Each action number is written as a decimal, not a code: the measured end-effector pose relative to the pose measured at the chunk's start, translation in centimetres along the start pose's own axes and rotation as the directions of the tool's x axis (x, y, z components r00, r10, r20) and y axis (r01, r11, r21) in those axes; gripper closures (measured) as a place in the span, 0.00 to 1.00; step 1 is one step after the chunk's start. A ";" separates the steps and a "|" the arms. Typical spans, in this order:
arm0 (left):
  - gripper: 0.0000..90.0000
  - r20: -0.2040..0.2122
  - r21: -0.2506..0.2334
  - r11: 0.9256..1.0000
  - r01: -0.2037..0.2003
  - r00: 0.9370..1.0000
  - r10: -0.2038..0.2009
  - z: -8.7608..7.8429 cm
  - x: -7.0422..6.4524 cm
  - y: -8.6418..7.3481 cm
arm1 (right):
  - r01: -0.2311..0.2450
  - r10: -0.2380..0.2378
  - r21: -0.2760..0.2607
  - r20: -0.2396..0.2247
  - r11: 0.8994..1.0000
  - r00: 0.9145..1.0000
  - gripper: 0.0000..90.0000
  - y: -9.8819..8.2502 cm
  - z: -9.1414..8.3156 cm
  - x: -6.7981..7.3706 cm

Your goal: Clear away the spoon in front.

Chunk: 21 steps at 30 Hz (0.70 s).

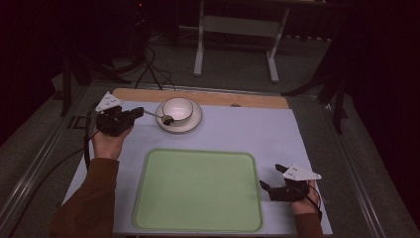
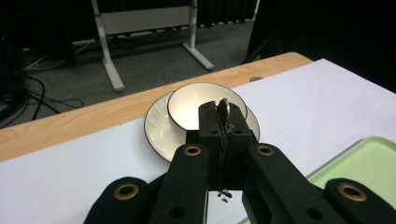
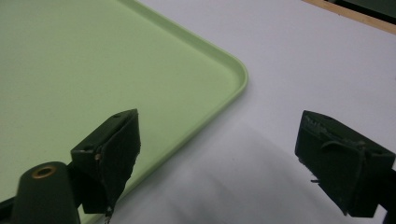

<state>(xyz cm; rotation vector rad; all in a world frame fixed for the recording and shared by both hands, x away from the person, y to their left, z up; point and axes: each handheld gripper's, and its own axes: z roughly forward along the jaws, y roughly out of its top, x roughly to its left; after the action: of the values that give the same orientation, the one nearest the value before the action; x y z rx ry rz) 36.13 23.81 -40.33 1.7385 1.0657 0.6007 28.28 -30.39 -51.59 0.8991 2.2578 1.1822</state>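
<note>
A white bowl stands on a white plate at the back left of the table. My left gripper is just left of the plate, shut on the handle of a metal spoon whose head hangs over the plate's near rim. In the left gripper view the jaws are pressed together with the spoon edge-on between them, in front of the bowl. My right gripper rests open by the right edge of a green tray; nothing lies between its jaws.
The green tray lies at the front middle of a white mat. A wooden strip runs along the table's far edge. Beyond it are a white desk frame and cables on the floor.
</note>
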 end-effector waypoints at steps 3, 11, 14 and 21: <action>0.99 0.002 0.013 1.000 -0.004 1.000 0.004 -0.2 0.0 -0.2 | 0.000 0.000 0.000 0.000 1.000 1.000 0.15 0.0 0.0 0.0; 0.99 0.011 0.039 0.999 -0.013 1.000 0.013 -0.9 -0.1 -0.8 | 0.000 0.000 0.003 0.000 1.000 1.000 0.15 0.0 0.0 0.0; 0.99 0.012 0.048 0.999 -0.013 1.000 0.012 -1.2 -0.1 -1.1 | 0.000 0.000 0.003 0.000 1.000 1.000 0.15 0.0 0.0 0.0; 0.99 0.011 0.094 0.995 -0.018 1.000 0.018 -2.0 -0.4 -1.9 | 0.002 -0.002 0.004 -0.001 1.000 1.000 0.15 0.0 0.1 0.1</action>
<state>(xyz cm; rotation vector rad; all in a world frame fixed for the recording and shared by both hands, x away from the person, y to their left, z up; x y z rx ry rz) 33.69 24.71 -41.25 1.8329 1.0878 0.5600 28.26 -30.28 -51.64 0.8976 2.2622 1.1769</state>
